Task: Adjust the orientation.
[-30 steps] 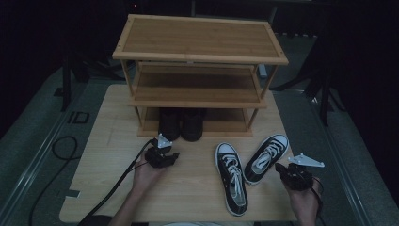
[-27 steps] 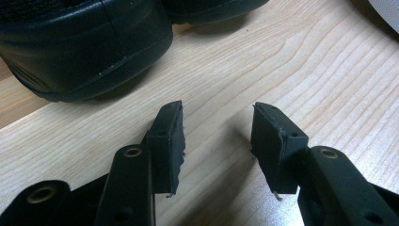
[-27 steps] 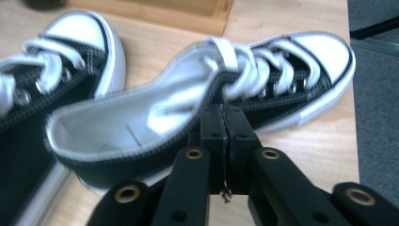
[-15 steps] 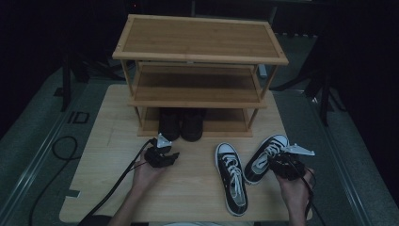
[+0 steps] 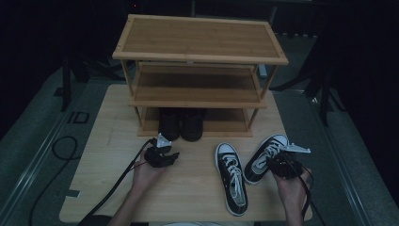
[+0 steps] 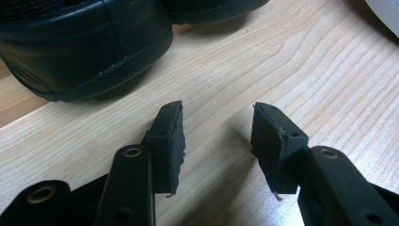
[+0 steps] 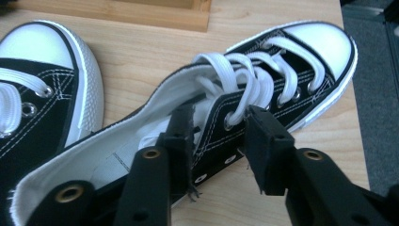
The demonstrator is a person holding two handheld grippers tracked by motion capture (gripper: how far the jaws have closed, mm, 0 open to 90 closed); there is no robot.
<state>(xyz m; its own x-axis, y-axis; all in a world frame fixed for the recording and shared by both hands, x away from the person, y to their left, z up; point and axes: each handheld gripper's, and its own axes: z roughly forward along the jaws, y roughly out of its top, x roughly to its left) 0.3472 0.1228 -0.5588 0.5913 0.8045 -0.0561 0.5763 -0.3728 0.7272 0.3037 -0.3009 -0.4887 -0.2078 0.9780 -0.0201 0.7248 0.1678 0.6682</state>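
Where the rack (image 5: 200,101) stands, black shoes (image 5: 181,123) sit inside.

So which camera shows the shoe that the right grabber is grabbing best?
The right gripper view: the right sneaker looms close, laces and white lining clear, one jaw inside its opening and one outside. The high view shows it small, whole, beside the right gripper. The left gripper view faces elsewhere.

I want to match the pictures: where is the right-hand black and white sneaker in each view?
High view: the sneaker lies low right, tilted, beside its twin.
Right gripper view: centre, toe towards the top right.
Left gripper view: this camera faces the black shoes.
Shared landmark: the wooden table.
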